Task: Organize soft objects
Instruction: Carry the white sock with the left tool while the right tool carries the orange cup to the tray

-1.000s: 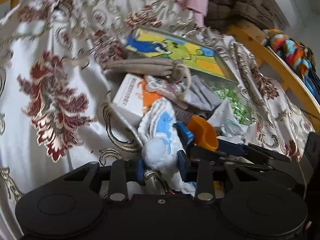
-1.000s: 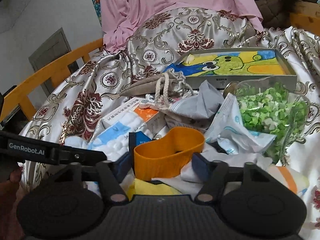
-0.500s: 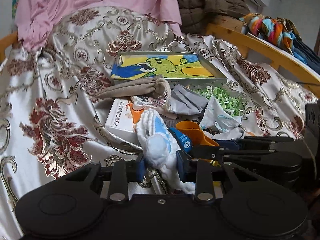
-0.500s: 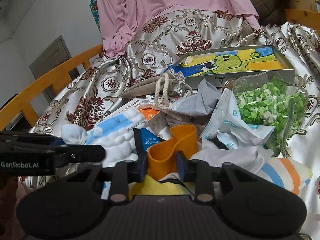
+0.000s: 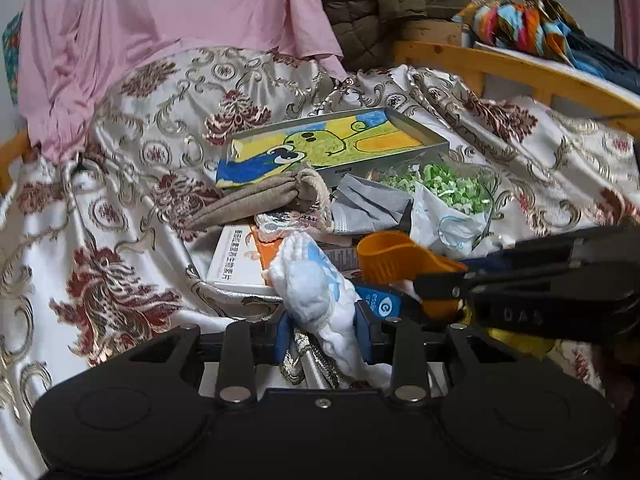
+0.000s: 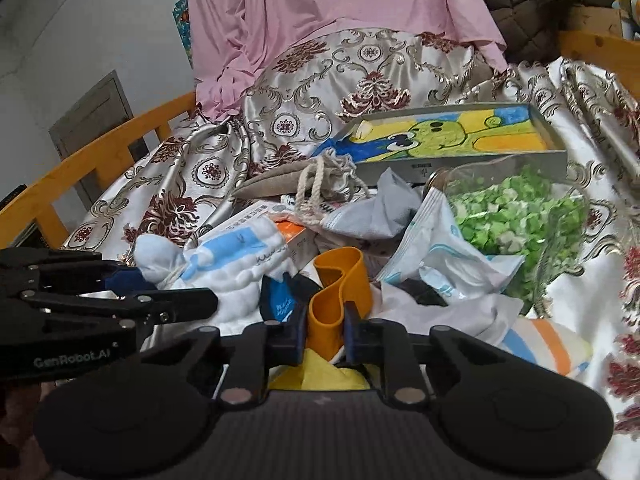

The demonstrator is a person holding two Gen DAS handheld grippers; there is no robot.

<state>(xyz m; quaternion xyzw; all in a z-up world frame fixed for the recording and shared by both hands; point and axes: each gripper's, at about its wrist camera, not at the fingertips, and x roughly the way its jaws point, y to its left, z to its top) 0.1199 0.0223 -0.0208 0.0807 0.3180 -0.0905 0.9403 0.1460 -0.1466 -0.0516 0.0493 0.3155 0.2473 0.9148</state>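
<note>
Left gripper (image 5: 322,332) clamped the white-and-blue cloth (image 5: 316,284) at the pile's near edge on the floral bedspread (image 5: 120,200). Right gripper (image 6: 325,338), jaws just closing, pinched the orange rubber band (image 6: 336,292) flat; band folded upright, beside the cloth.

a home bedroom: wooden bed rail (image 6: 100,148) left of the tool, floral satin bedspread (image 6: 320,80) and pink garment (image 6: 320,0) ahead.

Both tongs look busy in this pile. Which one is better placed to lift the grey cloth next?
Neither is free. Likely the right tongs, once they drop the orange band: the grey cloth lies straight ahead of them. The left tongs grip the white-and-blue cloth.
</note>
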